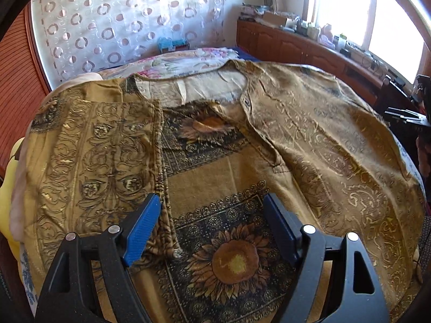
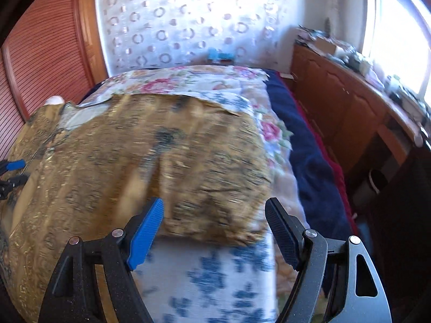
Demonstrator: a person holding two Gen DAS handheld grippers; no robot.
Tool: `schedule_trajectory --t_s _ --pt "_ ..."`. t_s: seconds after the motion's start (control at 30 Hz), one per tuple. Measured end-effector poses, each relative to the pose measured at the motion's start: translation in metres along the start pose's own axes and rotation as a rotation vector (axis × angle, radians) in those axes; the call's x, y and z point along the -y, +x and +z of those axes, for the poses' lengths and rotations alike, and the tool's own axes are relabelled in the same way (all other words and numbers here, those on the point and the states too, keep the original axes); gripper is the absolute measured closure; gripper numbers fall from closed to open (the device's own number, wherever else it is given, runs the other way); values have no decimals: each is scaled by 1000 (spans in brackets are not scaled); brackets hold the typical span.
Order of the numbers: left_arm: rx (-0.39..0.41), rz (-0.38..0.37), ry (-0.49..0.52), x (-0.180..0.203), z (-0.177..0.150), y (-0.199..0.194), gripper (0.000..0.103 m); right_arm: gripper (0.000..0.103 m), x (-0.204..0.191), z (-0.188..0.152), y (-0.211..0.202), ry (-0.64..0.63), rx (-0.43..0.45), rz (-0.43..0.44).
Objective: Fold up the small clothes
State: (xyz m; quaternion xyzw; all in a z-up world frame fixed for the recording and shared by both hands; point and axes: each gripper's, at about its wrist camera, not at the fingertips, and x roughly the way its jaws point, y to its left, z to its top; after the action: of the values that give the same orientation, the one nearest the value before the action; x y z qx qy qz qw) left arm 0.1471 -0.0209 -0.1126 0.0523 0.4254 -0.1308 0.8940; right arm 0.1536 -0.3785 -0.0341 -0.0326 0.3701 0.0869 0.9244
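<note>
A gold-brown patterned top (image 1: 221, 145) with black scrollwork and sunflower panels lies spread on the bed, front opening toward me and neckline at the far side. My left gripper (image 1: 212, 204) hovers open above its lower middle, over a sunflower panel, nothing between its blue pads. In the right wrist view the same top (image 2: 150, 161) looks blurred; its right side ends near the bed's edge. My right gripper (image 2: 214, 207) is open over that near right corner, with nothing held. The left gripper's fingers (image 2: 13, 165) show at the far left edge.
A blue-and-white floral cover (image 2: 210, 277) lies under the top, with a pink-flowered sheet (image 2: 188, 78) beyond and a dark blue blanket (image 2: 304, 145) along the bed's right side. Wooden cabinets (image 2: 342, 113) with clutter run along the right wall. A patterned curtain (image 1: 129, 18) hangs behind.
</note>
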Motion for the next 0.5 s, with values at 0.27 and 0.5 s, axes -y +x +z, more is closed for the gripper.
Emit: schedule_trajectory --t_s 0.27,0.5 --pt "-15 9 19 4 0 4 18 28 25 0 7 102 -35 15" --pt "-19 4 25 6 1 6 14 39 34 3 8 122 -74 63"
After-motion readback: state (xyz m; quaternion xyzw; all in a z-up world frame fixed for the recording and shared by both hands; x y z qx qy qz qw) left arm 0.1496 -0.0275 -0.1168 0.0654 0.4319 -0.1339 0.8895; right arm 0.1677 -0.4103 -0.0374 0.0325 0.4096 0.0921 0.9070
